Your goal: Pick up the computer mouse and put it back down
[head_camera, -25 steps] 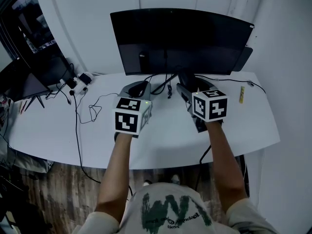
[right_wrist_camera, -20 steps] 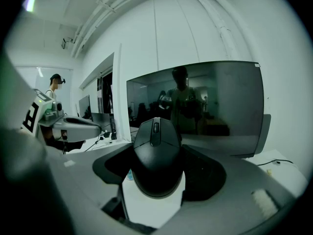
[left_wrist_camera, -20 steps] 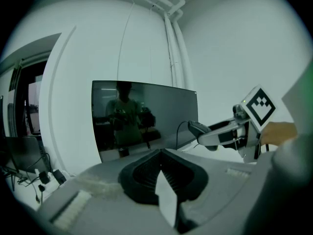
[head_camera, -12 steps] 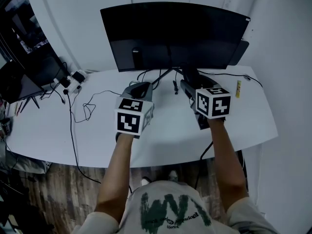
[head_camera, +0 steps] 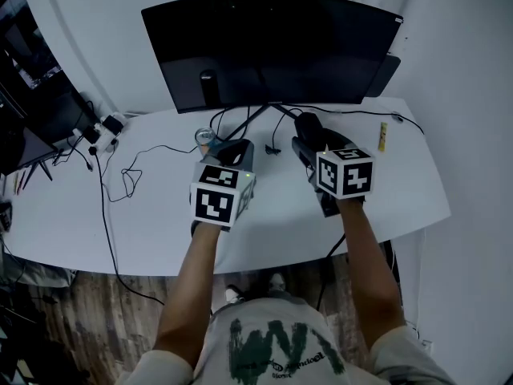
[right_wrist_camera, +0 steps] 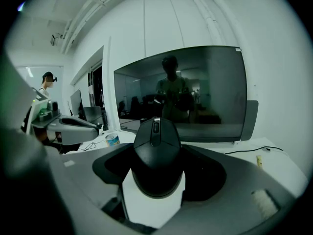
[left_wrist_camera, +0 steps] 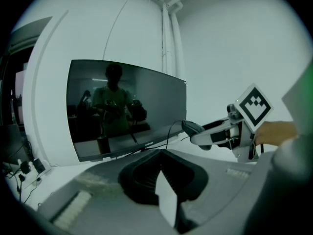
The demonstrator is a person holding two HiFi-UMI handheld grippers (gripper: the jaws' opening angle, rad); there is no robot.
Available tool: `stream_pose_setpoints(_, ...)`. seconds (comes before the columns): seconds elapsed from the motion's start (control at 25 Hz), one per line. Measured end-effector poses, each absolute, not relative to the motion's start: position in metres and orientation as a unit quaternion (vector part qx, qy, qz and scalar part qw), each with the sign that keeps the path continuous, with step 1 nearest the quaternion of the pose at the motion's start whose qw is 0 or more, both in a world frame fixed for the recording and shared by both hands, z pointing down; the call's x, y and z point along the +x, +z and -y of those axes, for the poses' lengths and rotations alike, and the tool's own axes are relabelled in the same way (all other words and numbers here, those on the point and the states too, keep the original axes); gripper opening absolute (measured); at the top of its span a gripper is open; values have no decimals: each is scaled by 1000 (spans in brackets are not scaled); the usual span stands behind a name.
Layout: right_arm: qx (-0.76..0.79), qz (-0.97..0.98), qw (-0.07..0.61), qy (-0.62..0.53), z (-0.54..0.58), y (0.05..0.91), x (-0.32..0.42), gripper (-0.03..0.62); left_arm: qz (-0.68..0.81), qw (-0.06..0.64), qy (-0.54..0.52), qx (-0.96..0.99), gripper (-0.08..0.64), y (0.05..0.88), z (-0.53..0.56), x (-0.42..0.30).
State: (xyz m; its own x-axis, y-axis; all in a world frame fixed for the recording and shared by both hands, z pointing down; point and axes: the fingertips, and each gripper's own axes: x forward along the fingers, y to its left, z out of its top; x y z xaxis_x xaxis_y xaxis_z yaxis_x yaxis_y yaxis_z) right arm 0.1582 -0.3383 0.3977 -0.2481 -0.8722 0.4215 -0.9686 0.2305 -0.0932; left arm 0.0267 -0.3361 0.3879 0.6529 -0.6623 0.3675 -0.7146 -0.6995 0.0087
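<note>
**Now lifted: a black computer mouse (right_wrist_camera: 157, 155) in the right gripper (head_camera: 308, 141), over a white desk (head_camera: 64, 207)**

Seen from above, a person faces a curved white desk with both forearms stretched forward and a gripper in each hand. At the far left of the desk, thin black cables (head_camera: 120, 175) loop across the surface from a small cluster of plugs (head_camera: 104, 127) near the wall. Further right, a small drinks can (head_camera: 206, 137) stands upright just beyond the left gripper (head_camera: 231, 147). That gripper carries a cube (head_camera: 220, 195) with black-and-white square markers at its rear. Its jaws are closed together with nothing between them, and its own camera shows only a thin wedge of light between the dark pads.

Behind everything, a wide, dark, curved monitor (head_camera: 268, 50) spans the middle of the desk and reflects the person. To the right, the right gripper, with its own marker cube (head_camera: 345, 173), clasps the computer mouse. The jaws stand wide, one on each side of the mouse's body, and the scroll wheel points away from the hand towards the monitor. In the left gripper view the mouse hangs clear of the desk surface, in front of the monitor's right half. At the far right, a small yellow object (head_camera: 383, 136) lies on the desk, well apart from the mouse. What it is cannot be made out.
</note>
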Motion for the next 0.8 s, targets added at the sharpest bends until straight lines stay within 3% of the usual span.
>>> stream_pose_setpoints(0.8, 596, 719, 219, 283, 331, 537, 182, 310, 351, 114, 233, 900, 2, 460, 324, 46)
